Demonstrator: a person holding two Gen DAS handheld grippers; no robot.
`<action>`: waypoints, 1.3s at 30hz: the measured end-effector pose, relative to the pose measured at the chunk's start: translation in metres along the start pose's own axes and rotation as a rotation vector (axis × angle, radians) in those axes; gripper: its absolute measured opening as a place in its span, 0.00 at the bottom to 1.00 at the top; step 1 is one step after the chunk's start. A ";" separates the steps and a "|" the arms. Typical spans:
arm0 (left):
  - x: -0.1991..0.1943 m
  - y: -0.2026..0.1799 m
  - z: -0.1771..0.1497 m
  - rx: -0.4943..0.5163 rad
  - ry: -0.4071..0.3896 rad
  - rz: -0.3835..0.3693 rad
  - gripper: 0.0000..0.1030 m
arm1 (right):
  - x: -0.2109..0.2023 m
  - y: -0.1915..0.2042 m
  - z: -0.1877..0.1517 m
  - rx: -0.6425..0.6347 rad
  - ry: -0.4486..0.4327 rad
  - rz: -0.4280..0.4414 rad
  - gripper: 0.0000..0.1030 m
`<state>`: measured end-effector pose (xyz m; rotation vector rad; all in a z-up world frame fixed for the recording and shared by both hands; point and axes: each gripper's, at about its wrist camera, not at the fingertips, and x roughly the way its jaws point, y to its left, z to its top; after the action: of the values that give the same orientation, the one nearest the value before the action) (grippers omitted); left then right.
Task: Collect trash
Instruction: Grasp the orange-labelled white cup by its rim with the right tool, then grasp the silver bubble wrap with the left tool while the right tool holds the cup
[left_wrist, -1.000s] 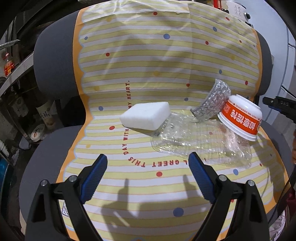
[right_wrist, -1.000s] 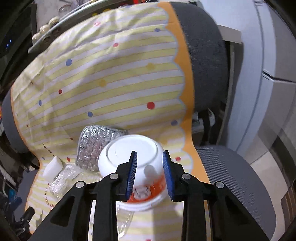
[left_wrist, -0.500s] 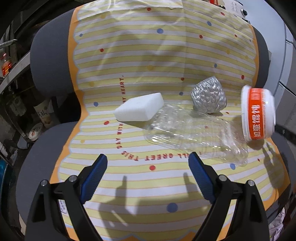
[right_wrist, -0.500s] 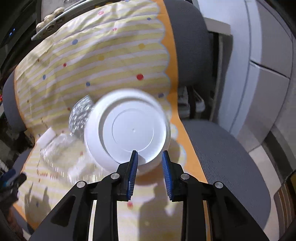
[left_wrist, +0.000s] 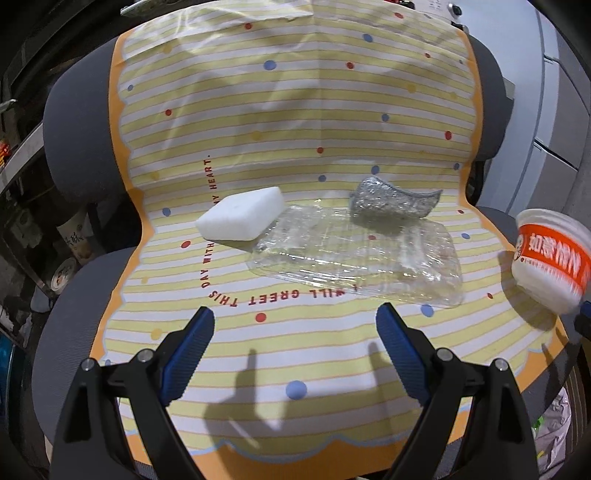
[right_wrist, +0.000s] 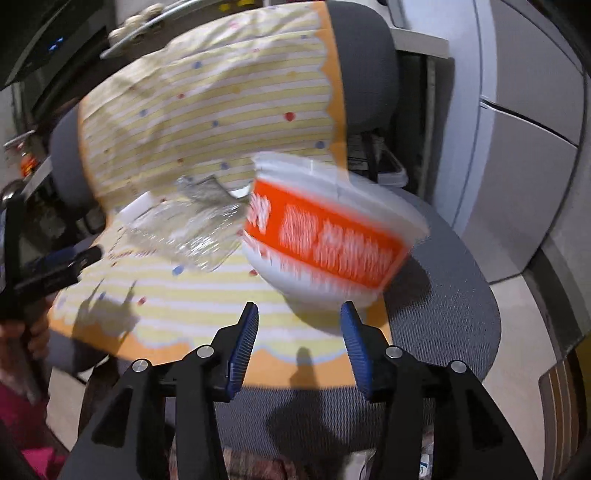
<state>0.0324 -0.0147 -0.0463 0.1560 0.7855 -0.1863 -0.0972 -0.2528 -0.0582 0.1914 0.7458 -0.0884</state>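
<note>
On the yellow striped cloth (left_wrist: 295, 110) over a grey chair lie a white foam block (left_wrist: 240, 214), a crushed clear plastic bottle (left_wrist: 358, 254) and a silver foil wad (left_wrist: 391, 199). My left gripper (left_wrist: 295, 332) hovers open above the cloth, short of the bottle, with nothing between its fingers. The white and orange paper bowl (right_wrist: 325, 236) is motion-blurred just beyond my right gripper (right_wrist: 299, 325), over the seat's right edge. The right jaws are opening and their pads stand clear of the bowl. The bowl (left_wrist: 550, 258) also shows at the far right of the left wrist view.
A grey cabinet (right_wrist: 517, 129) stands to the right of the chair. Cluttered shelves (left_wrist: 22, 155) are on the left. The bare grey seat (right_wrist: 443, 295) and pale floor (right_wrist: 517, 314) lie under the right gripper. A crumpled white bag (left_wrist: 554, 424) sits low at the right.
The right gripper carried the bowl off the bottle toward the seat's right edge, tipping it over, then spread its jaws and let go. The foil wad rolled and settled flat. The left gripper shifted slightly.
</note>
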 end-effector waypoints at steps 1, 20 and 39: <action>-0.001 -0.001 0.000 0.005 -0.001 0.001 0.84 | -0.007 0.001 -0.002 -0.001 -0.008 0.012 0.47; 0.004 0.015 -0.002 -0.021 0.020 0.019 0.84 | 0.005 -0.043 0.018 0.297 -0.068 -0.118 0.29; 0.038 -0.005 0.056 -0.003 -0.030 -0.165 0.62 | 0.036 -0.040 0.062 0.393 -0.146 -0.099 0.06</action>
<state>0.0963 -0.0357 -0.0351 0.0850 0.7690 -0.3424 -0.0357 -0.3048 -0.0436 0.5172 0.5859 -0.3406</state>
